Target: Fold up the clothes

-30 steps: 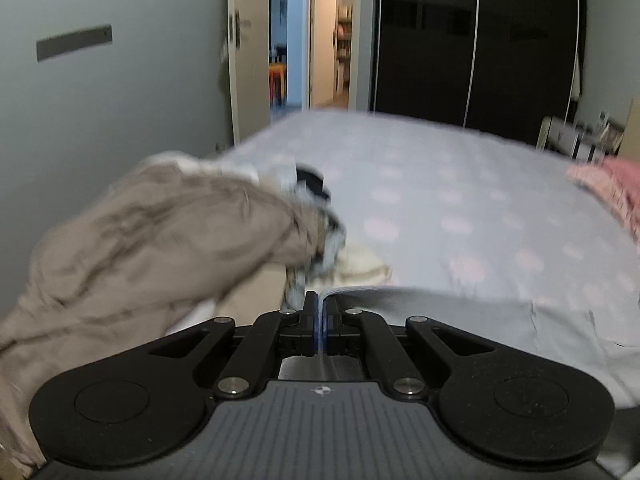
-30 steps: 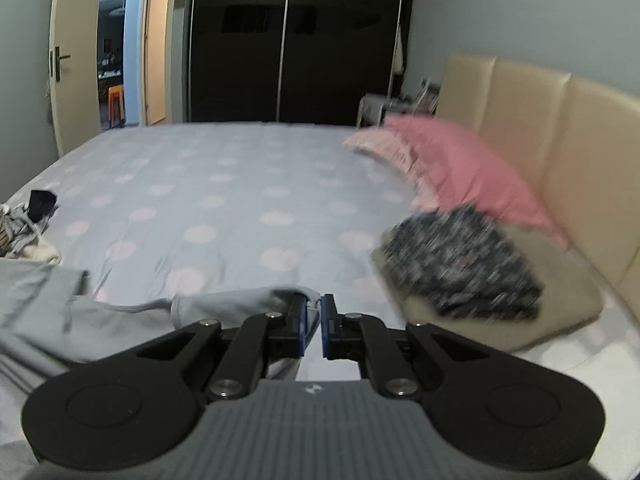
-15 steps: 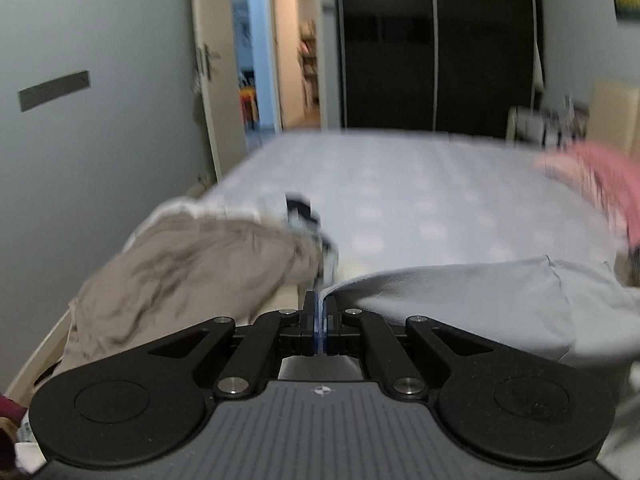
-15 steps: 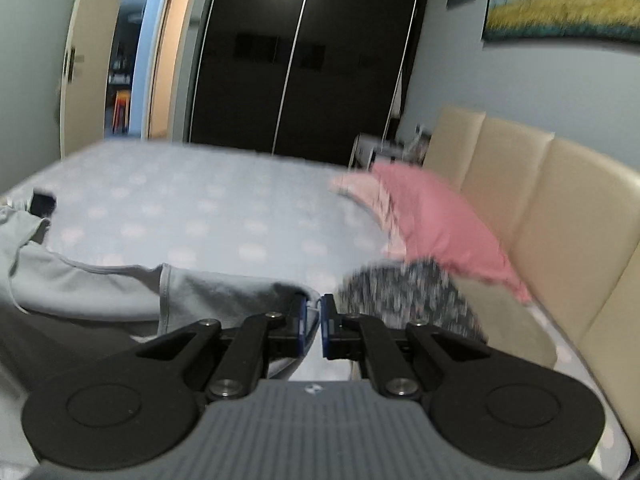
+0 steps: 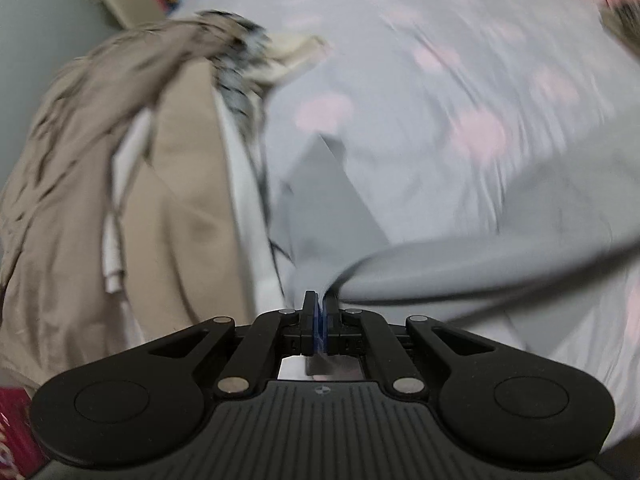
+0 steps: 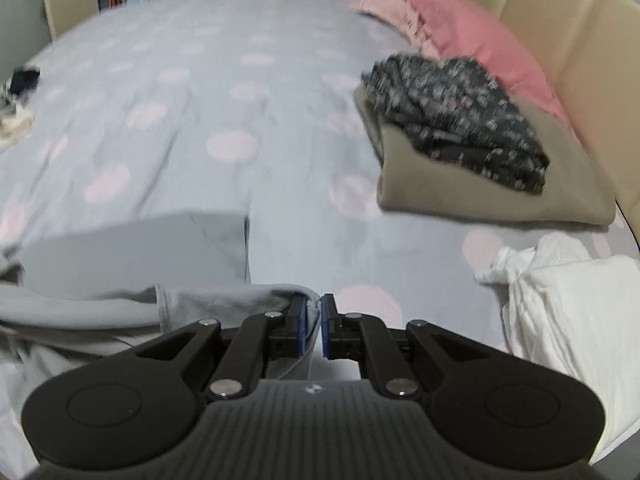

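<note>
A pale grey garment (image 5: 460,268) stretches between my two grippers over the bed. My left gripper (image 5: 320,308) is shut on one edge of it, the cloth running off to the right. In the right wrist view the same grey garment (image 6: 132,256) lies partly flat on the bed, with a folded edge leading into my right gripper (image 6: 315,308), which is shut on that edge. Both grippers point steeply down at the dotted sheet.
A heap of beige and patterned clothes (image 5: 120,168) lies left of my left gripper. Right of the right gripper are a white folded cloth (image 6: 568,312), a khaki folded piece with a dark floral garment (image 6: 460,120) on it, pink pillows (image 6: 460,20) and a padded headboard (image 6: 580,40).
Both grippers have dropped toward the bed and tipped downward, carrying the grey garment. Its far part now lies flat on the sheet; the room's walls and wardrobe have left view.
</note>
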{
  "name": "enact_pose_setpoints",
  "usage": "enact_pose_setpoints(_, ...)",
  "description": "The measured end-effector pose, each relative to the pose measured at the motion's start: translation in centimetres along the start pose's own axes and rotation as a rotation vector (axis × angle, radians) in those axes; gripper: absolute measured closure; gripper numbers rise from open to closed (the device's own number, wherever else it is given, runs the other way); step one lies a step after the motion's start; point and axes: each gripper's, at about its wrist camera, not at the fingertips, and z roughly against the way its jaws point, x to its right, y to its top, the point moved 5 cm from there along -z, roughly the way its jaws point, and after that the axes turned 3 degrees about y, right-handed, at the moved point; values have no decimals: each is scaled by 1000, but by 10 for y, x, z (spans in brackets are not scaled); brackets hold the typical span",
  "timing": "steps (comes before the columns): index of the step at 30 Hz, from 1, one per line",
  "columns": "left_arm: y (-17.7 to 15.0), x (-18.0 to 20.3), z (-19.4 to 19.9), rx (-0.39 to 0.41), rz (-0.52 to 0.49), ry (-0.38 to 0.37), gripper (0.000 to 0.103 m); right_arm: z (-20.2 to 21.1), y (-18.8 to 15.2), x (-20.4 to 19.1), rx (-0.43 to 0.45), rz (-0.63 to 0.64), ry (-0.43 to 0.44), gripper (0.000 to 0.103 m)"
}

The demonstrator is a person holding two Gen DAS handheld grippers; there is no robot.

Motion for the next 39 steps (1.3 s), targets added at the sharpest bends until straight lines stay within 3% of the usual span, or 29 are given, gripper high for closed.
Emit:
enact_pose_setpoints(4,-9,14,2,-4,-85,-33,101,-13,-11,-3,-31,30,-11,94)
enact_pose_setpoints(9,-9,30,30,87,-186,-178,66,-16,-14,-4,-46,66,-26,88)
enact_pose_setpoints(11,-8,38,44,134,-228,-225,62,-14,-12,-4,-36,74,-21,85)
enact_pose_setpoints(17,12,68,59,243,-306,-270,62,0,-8,-4,7,106,4,79)
enact_pose_setpoints(21,33,93,51,268,-333,-275,62,9,-9,-6,31,157,40,73)
enact_pose_setpoints(33,74,154,29,326,-446,-311,62,-4,-31,-34,25,486,93,72)
enact_pose_setpoints(39,81,168,18,323,-478,-323,62,-29,-45,-48,-67,633,116,68)
